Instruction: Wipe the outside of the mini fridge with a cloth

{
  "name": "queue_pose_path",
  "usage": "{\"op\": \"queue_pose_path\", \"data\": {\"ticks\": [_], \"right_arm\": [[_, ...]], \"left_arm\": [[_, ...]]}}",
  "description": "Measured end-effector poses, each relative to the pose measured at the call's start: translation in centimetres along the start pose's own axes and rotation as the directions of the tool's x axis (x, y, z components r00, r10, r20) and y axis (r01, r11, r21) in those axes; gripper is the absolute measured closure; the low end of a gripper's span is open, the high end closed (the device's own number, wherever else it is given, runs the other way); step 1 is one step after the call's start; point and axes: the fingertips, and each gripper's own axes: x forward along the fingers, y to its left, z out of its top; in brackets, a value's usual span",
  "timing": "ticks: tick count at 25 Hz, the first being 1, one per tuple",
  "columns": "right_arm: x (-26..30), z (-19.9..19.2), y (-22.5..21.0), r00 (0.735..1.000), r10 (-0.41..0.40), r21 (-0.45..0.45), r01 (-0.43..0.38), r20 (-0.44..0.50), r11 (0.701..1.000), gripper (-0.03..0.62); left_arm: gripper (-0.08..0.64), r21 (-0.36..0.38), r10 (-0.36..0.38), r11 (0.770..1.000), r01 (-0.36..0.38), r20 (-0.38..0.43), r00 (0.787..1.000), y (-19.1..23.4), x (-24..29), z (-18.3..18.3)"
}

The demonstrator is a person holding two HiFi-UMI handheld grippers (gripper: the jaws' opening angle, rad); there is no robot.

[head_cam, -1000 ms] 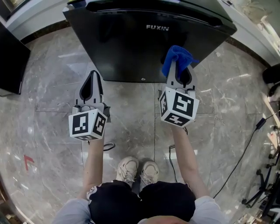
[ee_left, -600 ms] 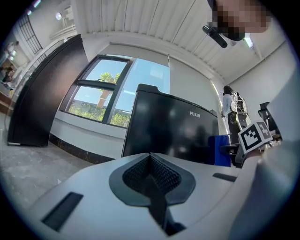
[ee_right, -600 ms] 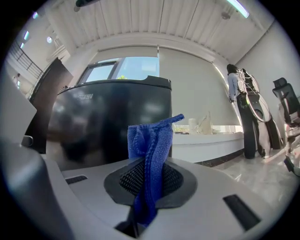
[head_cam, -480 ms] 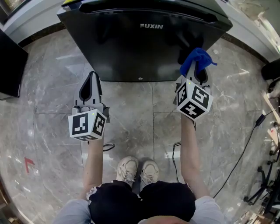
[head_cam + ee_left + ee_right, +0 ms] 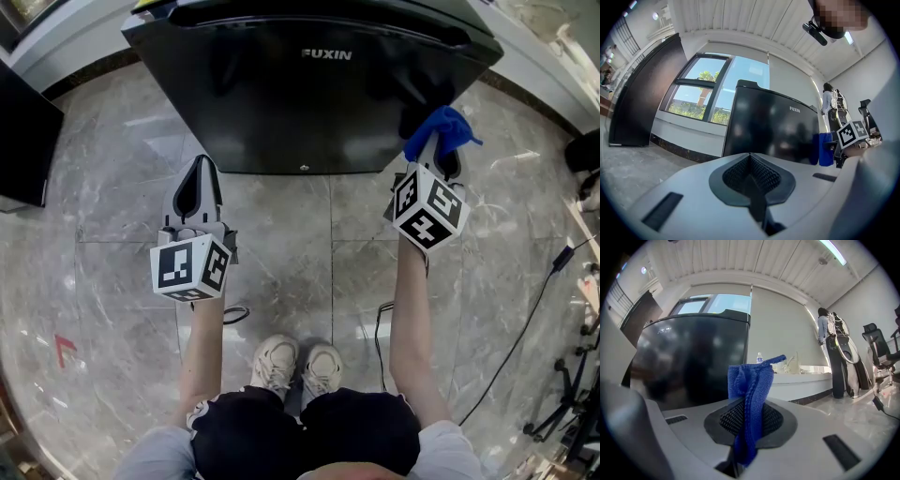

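The right gripper (image 5: 433, 150), clamped on the blue cloth (image 5: 441, 129), holds it at the right edge of the black mini fridge (image 5: 309, 94), the left gripper (image 5: 199, 167) closed and empty above the marble floor (image 5: 281, 234) near a cable (image 5: 525, 323), while only the right gripper view shows a bottle (image 5: 760, 358) and a person (image 5: 829, 348) beyond.

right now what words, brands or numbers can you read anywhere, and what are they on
"FUXIN": white letters on the fridge door, near its top.
Small mark at the fridge's bottom edge: too small to read.
Cubes on the left gripper and right gripper: black-and-white square patterns, no words.
Red floor mark: an arrow-like shape, no letters.
Cloth: no print visible.
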Motion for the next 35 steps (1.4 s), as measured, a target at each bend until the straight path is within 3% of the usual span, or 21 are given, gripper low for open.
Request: {"op": "queue_pose_path", "data": {"ticks": [7,13,15,18,22,26,35], "right_arm": [[0.3,-0.3,-0.8,1.0,-0.009,0.035,0.01,-0.011,0.999,0.526],[-0.1,-0.9,-1.5,1.0,-0.01,0.12,0.013,-0.028,0.993,0.526],[-1.2,-0.5,-0.6,1.0,0.014,0.128,-0.013,-0.006,0.992,0.525],[-3.1,-0.4,2.8,0.993,0.12,0.151,-0.121,0.014,0.981,0.525],[-5.9,-1.1,8.9,0.959,0.284,0.14,-0.282,0.008,0.949,0.526],[-7.9,-2.4,14.7,0.902,0.431,0.119,-0.425,-0.026,0.897,0.525],[-9.8,-3.5,23.5,0.806,0.591,0.125,-0.584,-0.033,0.802,0.526]], "left_arm": [[0.555,0.004,-0.005,1.0,0.005,0.003,1.0,-0.3,0.0,0.1],[0.555,0.007,0.009,1.0,-0.009,-0.001,1.0,0.1,0.0,0.1],[0.555,0.01,0.01,1.0,-0.01,-0.003,1.0,0.1,0.1,0.0],[0.555,0.017,0.003,1.0,-0.002,-0.01,1.0,-0.3,0.2,-0.4],[0.555,0.024,0.004,1.0,-0.004,-0.028,1.0,-0.4,0.0,-1.2],[0.555,0.033,0.016,0.999,-0.015,-0.042,0.999,0.1,-0.2,-2.0],[0.555,0.032,0.058,0.998,-0.058,-0.018,0.998,2.6,-1.4,-3.1]]}}
